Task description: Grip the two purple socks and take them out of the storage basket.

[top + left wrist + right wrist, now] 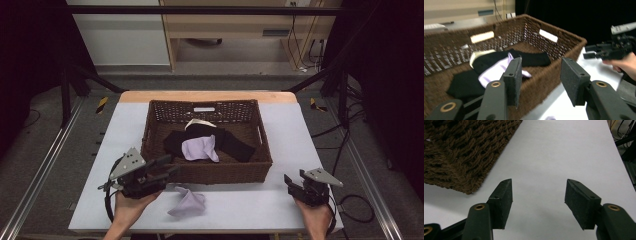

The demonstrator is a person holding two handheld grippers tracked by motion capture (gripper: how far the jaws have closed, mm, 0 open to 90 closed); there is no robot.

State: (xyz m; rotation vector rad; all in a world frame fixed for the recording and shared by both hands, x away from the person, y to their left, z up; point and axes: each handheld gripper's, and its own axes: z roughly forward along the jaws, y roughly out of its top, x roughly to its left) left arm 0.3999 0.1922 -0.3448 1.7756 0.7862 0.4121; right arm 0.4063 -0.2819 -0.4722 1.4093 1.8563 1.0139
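A brown woven basket stands mid-table and holds black cloths, a lilac cloth and a cream piece. A second lilac cloth lies crumpled on the table in front of the basket. My left gripper hovers open by the basket's front left corner, just above that loose cloth, with nothing in it. In the left gripper view its jaws frame the basket's front wall, with the lilac cloth inside. My right gripper rests open near the front right, over bare table.
The white table top has free room to the right of the basket and along the front edge. The basket's corner lies ahead and left of the right jaws. Black frame struts and cables stand beyond the table.
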